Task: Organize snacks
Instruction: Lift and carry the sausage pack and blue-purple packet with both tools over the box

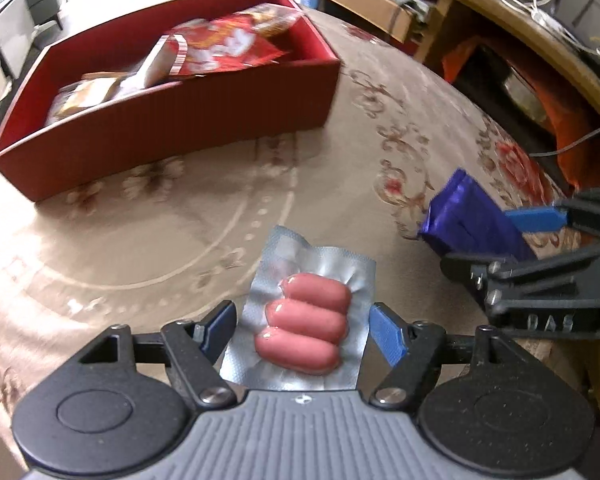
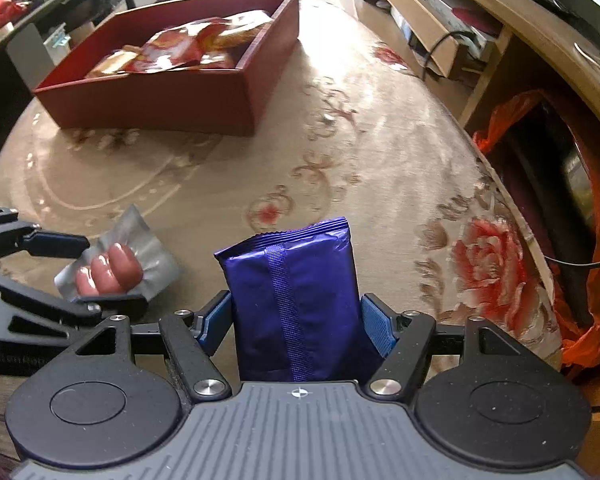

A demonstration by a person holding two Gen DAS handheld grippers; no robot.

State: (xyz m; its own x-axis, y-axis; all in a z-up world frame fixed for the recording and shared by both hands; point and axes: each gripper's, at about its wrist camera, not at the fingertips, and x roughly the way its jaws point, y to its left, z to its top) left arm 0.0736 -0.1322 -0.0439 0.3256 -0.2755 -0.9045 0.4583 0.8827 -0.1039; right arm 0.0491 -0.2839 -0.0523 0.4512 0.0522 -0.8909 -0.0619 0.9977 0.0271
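Snacks in transit: the left hand-held gripper [image 1: 302, 326], low centre in its own view, stands about half open, its blue pads at the edges of a silver foil pack of three pink sausages [image 1: 306, 320]; whether they press is unclear. The right hand-held gripper [image 2: 296, 318] is closed to about half its span on a glossy purple foil snack bag [image 2: 296, 300], which it has by the lower sides. Both packs look light, soft and slippery; gripping the sausage pack across its bulge seems safest. Beyond, on the floral beige tabletop [image 2: 340, 168], a red rectangular box [image 2: 160, 100] sits upper left, already holding red packets. Only the right view shows the bag's back seam.
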